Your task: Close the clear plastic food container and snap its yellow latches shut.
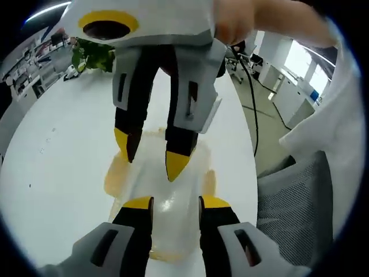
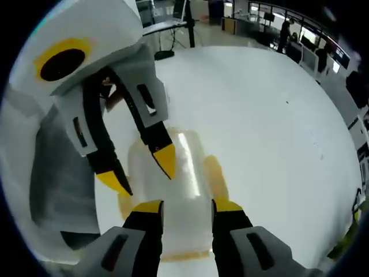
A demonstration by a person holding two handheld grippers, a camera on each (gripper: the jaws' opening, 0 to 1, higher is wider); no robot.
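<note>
Container latches blurred beneath both hand-held grippers.

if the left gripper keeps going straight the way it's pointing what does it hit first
Most likely the clear container, which lies right between and ahead of the left gripper tips. The right gripper hangs just beyond, tips over the lid; depth is unclear.
</note>
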